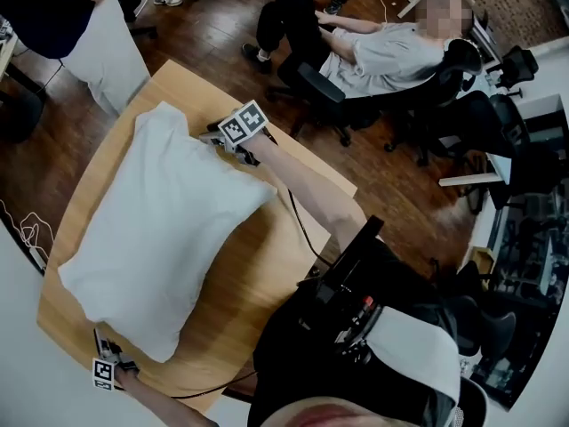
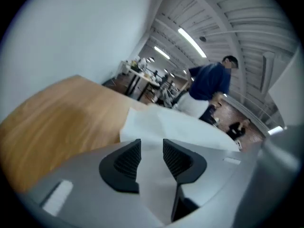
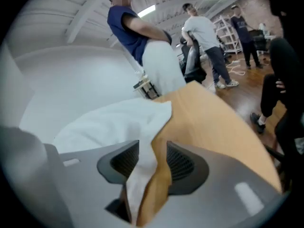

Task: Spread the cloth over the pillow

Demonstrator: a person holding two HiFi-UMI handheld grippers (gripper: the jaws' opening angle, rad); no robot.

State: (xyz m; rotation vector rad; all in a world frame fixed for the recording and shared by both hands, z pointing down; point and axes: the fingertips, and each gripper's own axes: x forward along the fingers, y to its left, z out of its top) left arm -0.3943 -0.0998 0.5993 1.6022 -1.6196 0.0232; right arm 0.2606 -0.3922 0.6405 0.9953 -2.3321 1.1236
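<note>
A white cloth [image 1: 169,229] lies spread over a plump pillow shape on the wooden table [image 1: 258,265]; the pillow itself is hidden under it. My left gripper [image 1: 105,338] is at the cloth's near corner. In the left gripper view that gripper [image 2: 152,144] is open, with white cloth [image 2: 175,127] showing in the gap between its pads. My right gripper [image 1: 213,136] is at the far corner. In the right gripper view this gripper [image 3: 152,146] is open; a cloth edge [image 3: 137,170] hangs between the pads, resting against the left one only.
A standing person in dark blue [image 1: 53,7] holds a white pillow [image 1: 107,47] just past the table's far left end. Another person sits in an office chair [image 1: 382,56] to the right. Cables trail off the table's near edge [image 1: 31,234].
</note>
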